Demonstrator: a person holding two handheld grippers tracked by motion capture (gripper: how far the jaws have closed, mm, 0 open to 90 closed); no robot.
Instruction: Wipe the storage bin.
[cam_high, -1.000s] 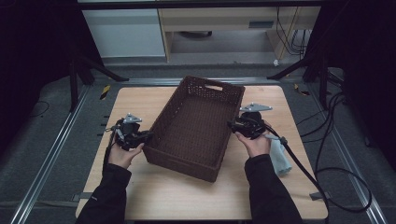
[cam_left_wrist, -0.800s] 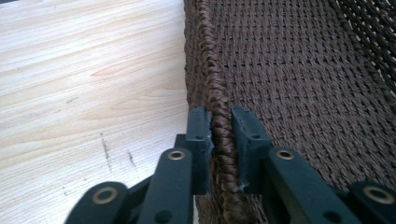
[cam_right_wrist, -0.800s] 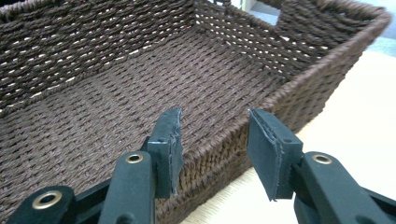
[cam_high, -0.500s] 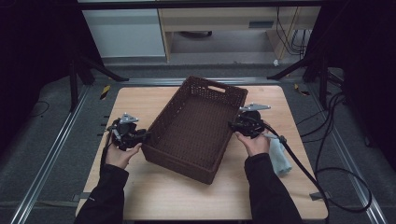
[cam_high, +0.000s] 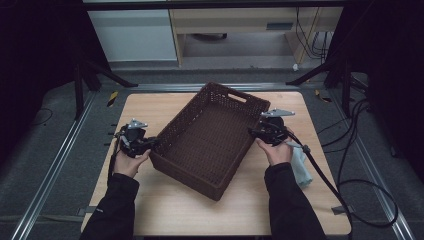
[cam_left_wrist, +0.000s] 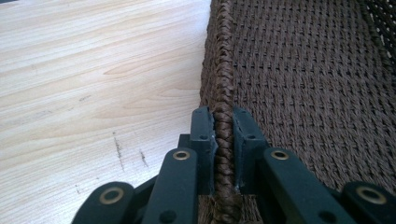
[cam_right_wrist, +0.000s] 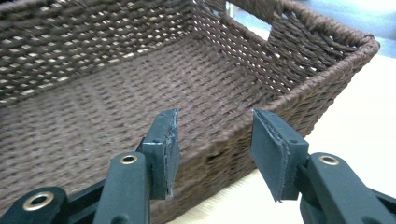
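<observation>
Basket (cam_high: 212, 137) sits mid-table (cam_high: 150, 107), angled. We've got the left gripper (cam_left_wrist: 224, 137) clamped on its braided left rim. Our right gripper (cam_right_wrist: 215, 154) straddles the right rim, jaws just been opening, pads off the weave. Cloth (cam_high: 301, 167) lies beside our right hand.

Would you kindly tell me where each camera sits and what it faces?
High view: above the table, looking down on the basket; forearms, hands, left tongs, right tongs.
Left gripper view: rides the left tongs, clamped on the rim.
Right gripper view: rides the right tongs, jaws just opening astride the rim.
All share the basket.
</observation>
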